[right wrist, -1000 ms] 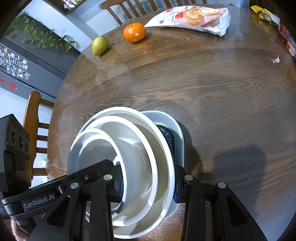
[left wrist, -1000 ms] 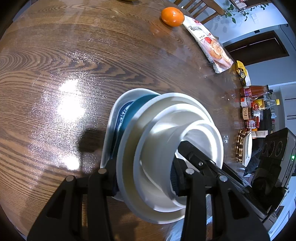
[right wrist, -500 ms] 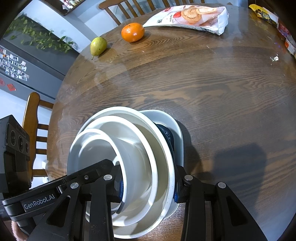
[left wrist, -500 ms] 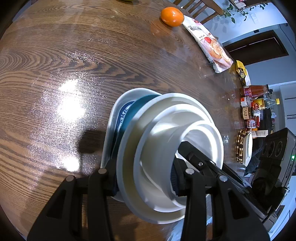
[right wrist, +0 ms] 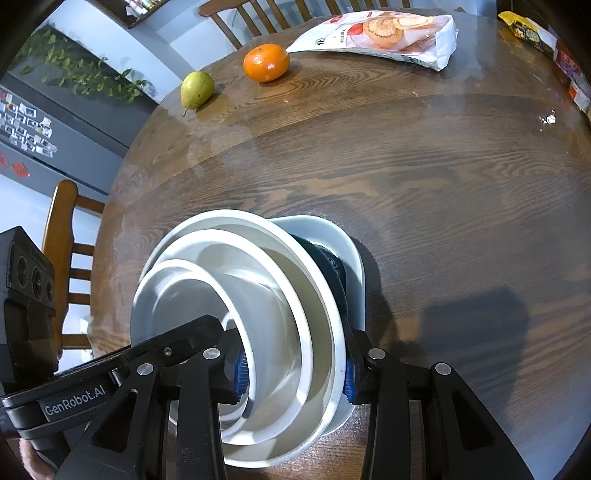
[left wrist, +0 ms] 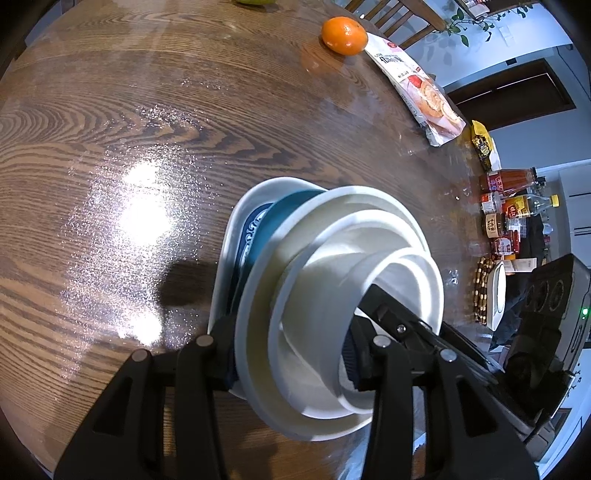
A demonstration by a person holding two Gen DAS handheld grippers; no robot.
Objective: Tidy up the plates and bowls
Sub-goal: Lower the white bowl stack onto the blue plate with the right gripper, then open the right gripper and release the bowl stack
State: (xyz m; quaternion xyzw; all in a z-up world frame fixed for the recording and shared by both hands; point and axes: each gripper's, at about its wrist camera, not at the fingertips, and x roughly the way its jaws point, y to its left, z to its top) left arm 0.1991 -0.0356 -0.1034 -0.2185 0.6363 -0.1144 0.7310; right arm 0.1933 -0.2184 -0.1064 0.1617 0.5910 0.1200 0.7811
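A nested stack of dishes (left wrist: 325, 295) is held between both grippers above the wooden table (left wrist: 110, 147). From the outside in it has a white plate (left wrist: 236, 221), a dark teal bowl (left wrist: 280, 214) and three white bowls (right wrist: 280, 332). My left gripper (left wrist: 291, 354) is shut across one side of the stack's rims. My right gripper (right wrist: 291, 369) is shut across the opposite side; the stack shows in that view too (right wrist: 258, 288). Each view shows the other gripper's body behind the stack. The stack's underside is hidden.
An orange (right wrist: 266, 62), a pear (right wrist: 197, 88) and a snack bag (right wrist: 384, 35) lie at the table's far edge. Sauce bottles and jars (left wrist: 509, 206) crowd one side of the table. Wooden chairs (right wrist: 70, 258) stand around the table.
The stack and both grippers have hardly moved; the right wrist view has shifted very slightly across the table.
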